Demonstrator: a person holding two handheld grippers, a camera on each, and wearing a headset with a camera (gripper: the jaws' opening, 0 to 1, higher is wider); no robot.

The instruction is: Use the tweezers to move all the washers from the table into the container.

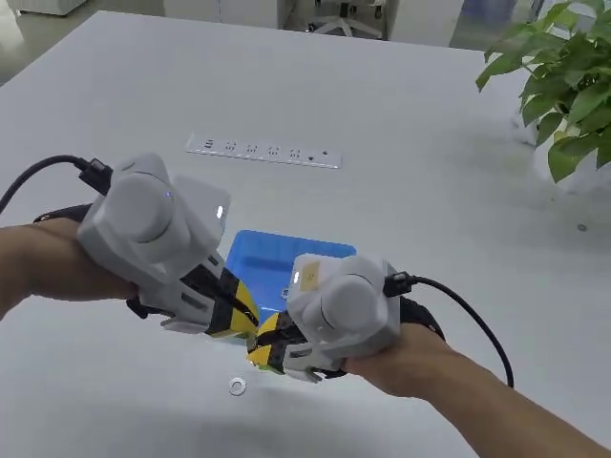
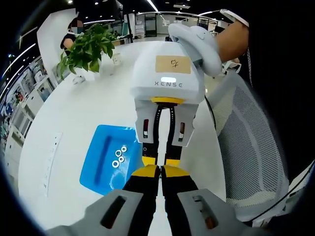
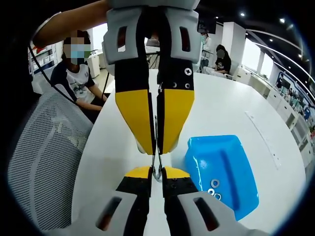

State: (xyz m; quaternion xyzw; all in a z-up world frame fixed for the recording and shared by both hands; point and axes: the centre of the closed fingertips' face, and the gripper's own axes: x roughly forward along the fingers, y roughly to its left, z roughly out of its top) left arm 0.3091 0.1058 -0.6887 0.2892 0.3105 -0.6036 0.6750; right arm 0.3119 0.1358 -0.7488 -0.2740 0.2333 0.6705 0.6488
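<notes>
Blue plastic container (image 2: pixel 93 172) is being filled with small metal washers (image 2: pixel 121 159); one silver washer (image 1: pixel 237 385) is being left outside. Thin metal tweezers (image 3: pixel 156 161) are seemingly being clamped by the closed left gripper (image 2: pixel 160 172) and right gripper (image 3: pixel 156 177).

Head view looks down — gripper views face each other, sharing container (image 2: pixel 98 169).
</notes>
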